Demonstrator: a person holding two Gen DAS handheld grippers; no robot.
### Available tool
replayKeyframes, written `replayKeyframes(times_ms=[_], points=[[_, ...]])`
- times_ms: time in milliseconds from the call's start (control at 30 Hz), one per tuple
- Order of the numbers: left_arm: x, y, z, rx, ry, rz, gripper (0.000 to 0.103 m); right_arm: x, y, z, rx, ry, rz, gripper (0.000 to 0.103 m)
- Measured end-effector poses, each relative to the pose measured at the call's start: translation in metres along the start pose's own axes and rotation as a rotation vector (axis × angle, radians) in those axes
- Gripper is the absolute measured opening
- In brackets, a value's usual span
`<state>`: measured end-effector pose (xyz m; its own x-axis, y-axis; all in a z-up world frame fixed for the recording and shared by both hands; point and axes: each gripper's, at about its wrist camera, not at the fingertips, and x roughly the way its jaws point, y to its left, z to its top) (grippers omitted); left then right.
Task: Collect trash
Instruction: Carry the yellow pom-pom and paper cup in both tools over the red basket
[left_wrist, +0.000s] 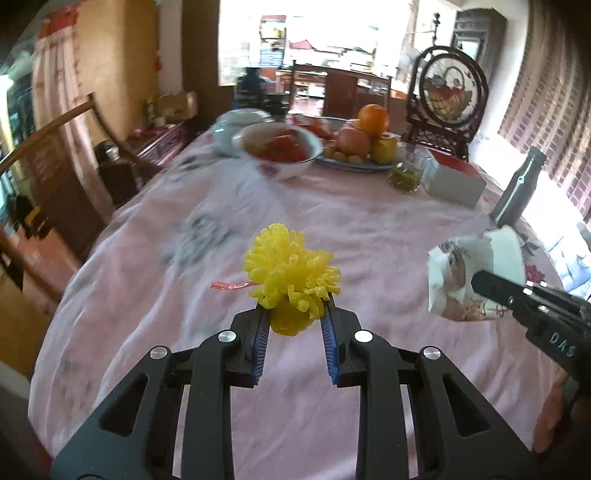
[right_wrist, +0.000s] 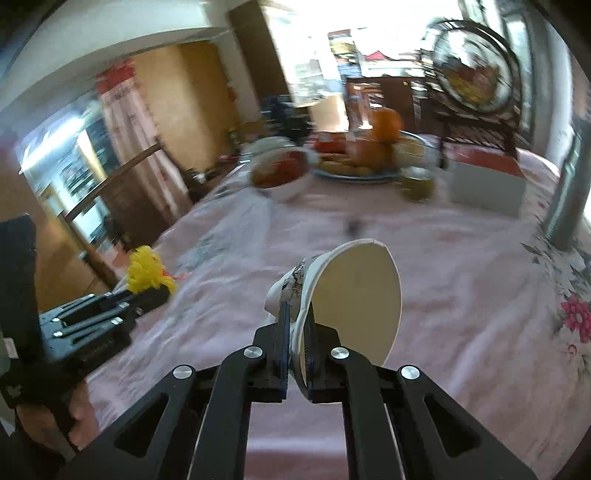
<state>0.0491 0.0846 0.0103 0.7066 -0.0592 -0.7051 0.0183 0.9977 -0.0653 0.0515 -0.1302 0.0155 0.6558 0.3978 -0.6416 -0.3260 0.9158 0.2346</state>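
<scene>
Left gripper (left_wrist: 293, 314) partly closed, pinching yellow foam fruit net (left_wrist: 291, 269) above the pink tablecloth (left_wrist: 369, 236), right gripper (right_wrist: 297, 325) clamped nearly fully on a crushed paper cup (right_wrist: 354, 291) to its right, fruit plate (left_wrist: 354, 162) at far end.

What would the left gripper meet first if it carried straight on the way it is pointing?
Probably the pink tablecloth beyond the yellow foam net it holds; the bowl lies farther along, though depth is unclear.
</scene>
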Motion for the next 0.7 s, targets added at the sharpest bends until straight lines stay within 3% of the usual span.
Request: replayKeyframes(times_ms=[133,367,700], points=[[-0.04,0.039,-0.036,-0.08,-0.036,0.024,0.027,-0.012,0.064,-0.018,-0.103,0.0,0.061,0.007],[-0.096,0.11,-0.096,-0.197,-0.064,0.149,0.027,-0.014,0.161,-0.052,-0.225,0.039,0.189,0.007],[-0.132,0.205,-0.172,-0.388,-0.033,0.278,0.027,0.002,0.275,-0.1,-0.363,0.131,0.331,0.007]])
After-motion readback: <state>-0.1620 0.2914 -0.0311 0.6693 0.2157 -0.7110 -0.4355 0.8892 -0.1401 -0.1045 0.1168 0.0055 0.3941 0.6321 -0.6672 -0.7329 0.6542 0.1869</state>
